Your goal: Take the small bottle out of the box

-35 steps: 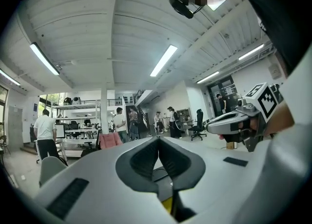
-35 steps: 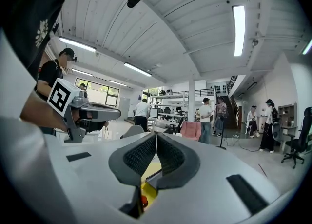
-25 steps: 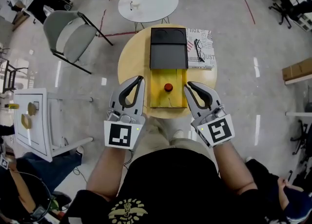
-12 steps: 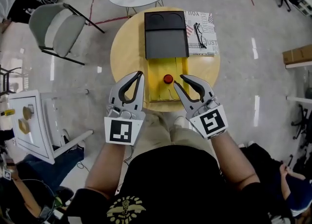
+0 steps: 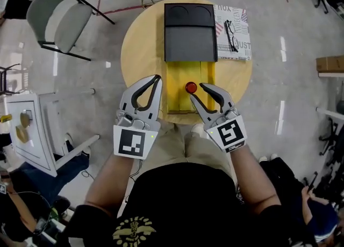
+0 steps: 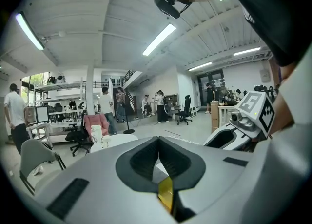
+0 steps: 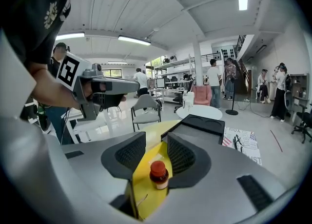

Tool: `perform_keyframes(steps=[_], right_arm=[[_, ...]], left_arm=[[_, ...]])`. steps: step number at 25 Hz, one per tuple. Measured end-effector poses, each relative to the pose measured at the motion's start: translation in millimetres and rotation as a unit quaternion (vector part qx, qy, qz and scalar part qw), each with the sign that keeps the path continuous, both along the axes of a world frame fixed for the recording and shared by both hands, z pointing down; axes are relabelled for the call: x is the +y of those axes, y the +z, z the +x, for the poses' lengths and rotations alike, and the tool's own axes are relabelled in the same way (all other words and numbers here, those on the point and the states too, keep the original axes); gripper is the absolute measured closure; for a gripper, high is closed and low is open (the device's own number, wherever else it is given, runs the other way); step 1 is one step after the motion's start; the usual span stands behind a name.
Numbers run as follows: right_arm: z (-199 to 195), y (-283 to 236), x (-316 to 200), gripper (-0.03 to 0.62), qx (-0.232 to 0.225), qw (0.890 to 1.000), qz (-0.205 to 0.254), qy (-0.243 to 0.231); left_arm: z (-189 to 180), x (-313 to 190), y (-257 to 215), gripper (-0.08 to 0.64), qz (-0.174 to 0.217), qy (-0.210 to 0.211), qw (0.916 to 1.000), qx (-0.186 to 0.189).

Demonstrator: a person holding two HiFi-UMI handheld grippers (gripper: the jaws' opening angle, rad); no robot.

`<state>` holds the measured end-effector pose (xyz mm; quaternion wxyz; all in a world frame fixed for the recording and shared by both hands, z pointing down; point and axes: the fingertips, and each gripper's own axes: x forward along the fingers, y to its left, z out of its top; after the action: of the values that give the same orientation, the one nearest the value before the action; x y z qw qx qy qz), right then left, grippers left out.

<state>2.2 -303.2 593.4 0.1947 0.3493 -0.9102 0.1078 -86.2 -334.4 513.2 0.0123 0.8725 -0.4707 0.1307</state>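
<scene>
A small bottle (image 5: pixel 191 87) with a red cap is seen standing upright inside an open yellow box (image 5: pixel 176 98) on a round wooden surface (image 5: pixel 141 52). It is placed towards the right of the box's middle, on the bare yellow floor, and nothing else is visible in the box with it. The box's black lid (image 5: pixel 190 33) is seen lying flat at the far end, covering that part of the box and showing two round recesses along its far edge. The right gripper (image 5: pixel 198 91) is held over the near right part of the box. Its jaws have just been opening and are spread wide, and the bottle is framed in the gap at their tips without being pressed by either pad. The left gripper (image 5: pixel 157 79) is held at the box's near left edge, its jaws closed together on nothing. A printed booklet (image 5: pixel 240 52) with a pair of glasses (image 5: pixel 230 28) on it is seen just right of the lid.
</scene>
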Motion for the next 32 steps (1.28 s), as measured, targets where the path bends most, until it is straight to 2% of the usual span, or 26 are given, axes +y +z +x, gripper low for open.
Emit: perform_keyframes(steps=[3, 7, 9, 17, 21, 25, 28, 32], right_arm=[[-3, 22, -1, 0.437, 0.017, 1.0, -0.023, 0.0], [-6, 50, -3, 0.434, 0.028, 0.999, -0.046, 0.001], [-7, 66, -4, 0.431, 0.038, 0.998, -0.052, -0.006], [-13, 103, -4, 0.433, 0.079, 0.995, -0.053, -0.032], [-14, 104, -5, 0.436, 0.085, 0.995, -0.042, -0.04], [-11, 102, -7, 0.437, 0.057, 0.996, -0.067, -0.021], [-5, 89, -6, 0.437, 0.056, 0.995, -0.08, -0.013], [-4, 60, 5, 0.437, 0.06, 0.994, -0.082, -0.039]], left_arm=[[-4, -6, 12, 0.543, -0.004, 0.001, 1.0, -0.006], [-19, -17, 25, 0.543, -0.015, -0.025, 0.9996, -0.002], [-24, -21, 29, 0.543, -0.015, -0.035, 0.9992, 0.007], [-40, -8, 47, 0.543, -0.024, -0.041, 0.9989, 0.003], [-44, -5, 48, 0.543, -0.026, -0.046, 0.9986, 0.004], [-41, -3, 43, 0.543, -0.026, -0.036, 0.9989, -0.011], [-33, -5, 22, 0.543, -0.015, -0.034, 0.9993, 0.002], [-19, -4, -7, 0.543, -0.001, -0.024, 0.9997, 0.006]])
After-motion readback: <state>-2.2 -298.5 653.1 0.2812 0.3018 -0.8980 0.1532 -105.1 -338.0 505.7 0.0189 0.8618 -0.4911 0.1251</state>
